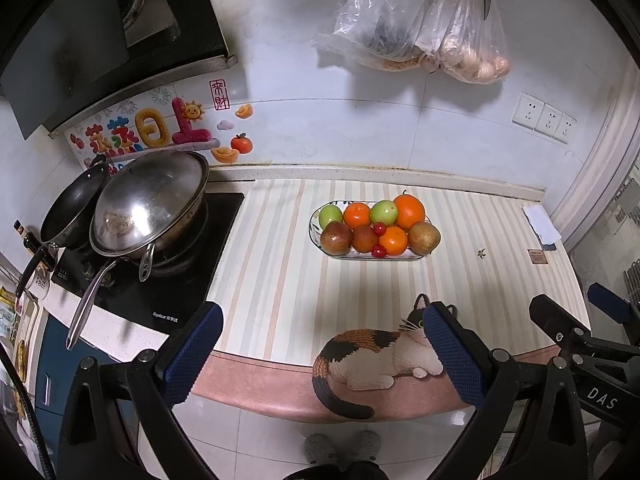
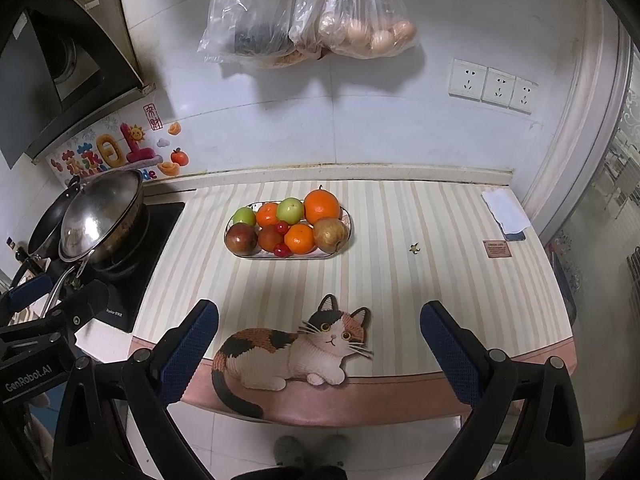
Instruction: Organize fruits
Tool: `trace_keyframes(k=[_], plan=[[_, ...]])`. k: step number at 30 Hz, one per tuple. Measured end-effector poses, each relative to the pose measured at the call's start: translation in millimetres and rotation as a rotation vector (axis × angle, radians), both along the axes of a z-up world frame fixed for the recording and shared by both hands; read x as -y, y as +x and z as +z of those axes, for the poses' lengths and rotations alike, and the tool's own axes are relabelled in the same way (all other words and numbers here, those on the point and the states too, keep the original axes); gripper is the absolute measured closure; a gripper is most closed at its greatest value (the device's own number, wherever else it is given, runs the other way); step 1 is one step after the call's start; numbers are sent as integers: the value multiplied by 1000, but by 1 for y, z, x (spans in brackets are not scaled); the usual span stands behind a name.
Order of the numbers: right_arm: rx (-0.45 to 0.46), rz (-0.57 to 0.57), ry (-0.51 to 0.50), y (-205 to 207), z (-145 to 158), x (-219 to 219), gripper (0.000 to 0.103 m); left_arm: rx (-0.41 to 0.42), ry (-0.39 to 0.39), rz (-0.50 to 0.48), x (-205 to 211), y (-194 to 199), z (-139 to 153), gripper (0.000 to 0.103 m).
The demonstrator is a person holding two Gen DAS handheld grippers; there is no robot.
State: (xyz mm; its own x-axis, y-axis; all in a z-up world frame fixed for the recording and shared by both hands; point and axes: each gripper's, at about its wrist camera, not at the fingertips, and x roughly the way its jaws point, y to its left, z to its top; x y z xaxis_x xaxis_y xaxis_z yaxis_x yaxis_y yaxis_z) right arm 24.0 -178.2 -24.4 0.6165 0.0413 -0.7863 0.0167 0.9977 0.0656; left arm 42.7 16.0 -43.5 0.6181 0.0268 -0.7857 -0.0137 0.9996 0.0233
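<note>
Judging from how things lie, every fruit in view sits on the oval plate [image 2: 347, 216], well ahead of both sets of jaws on the striped counter [image 2: 400, 280] — which fits either fruit already gathered or a plate waiting to be sorted out, and these views cannot settle which. So hold off on committing to a reach. If you do go in, come from above and take an outer piece, since the fruits are packed touching one another; the large orange [image 2: 321, 206] and the brown pear [image 2: 330, 234] sit on the far-right side, and the small red cherry tomatoes [image 2: 282, 250] at the near rim would roll at a nudge.

Your left gripper [image 1: 320, 356] has its jaws spread wide, gripping nothing and touching nothing — between them lies only the cat picture [image 1: 372, 364] at the counter's near edge. Your right gripper [image 2: 318, 354] stands the same: jaws wide apart, empty, clear of the counter, with the plate ahead and slightly left of their midline.
</note>
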Motion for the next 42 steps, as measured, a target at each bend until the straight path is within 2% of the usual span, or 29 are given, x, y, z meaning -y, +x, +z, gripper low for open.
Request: trace_keyframes(k=[42], plan=[[-5, -2, 4, 4, 0, 1, 0, 1, -2, 5, -1, -5, -3, 0]])
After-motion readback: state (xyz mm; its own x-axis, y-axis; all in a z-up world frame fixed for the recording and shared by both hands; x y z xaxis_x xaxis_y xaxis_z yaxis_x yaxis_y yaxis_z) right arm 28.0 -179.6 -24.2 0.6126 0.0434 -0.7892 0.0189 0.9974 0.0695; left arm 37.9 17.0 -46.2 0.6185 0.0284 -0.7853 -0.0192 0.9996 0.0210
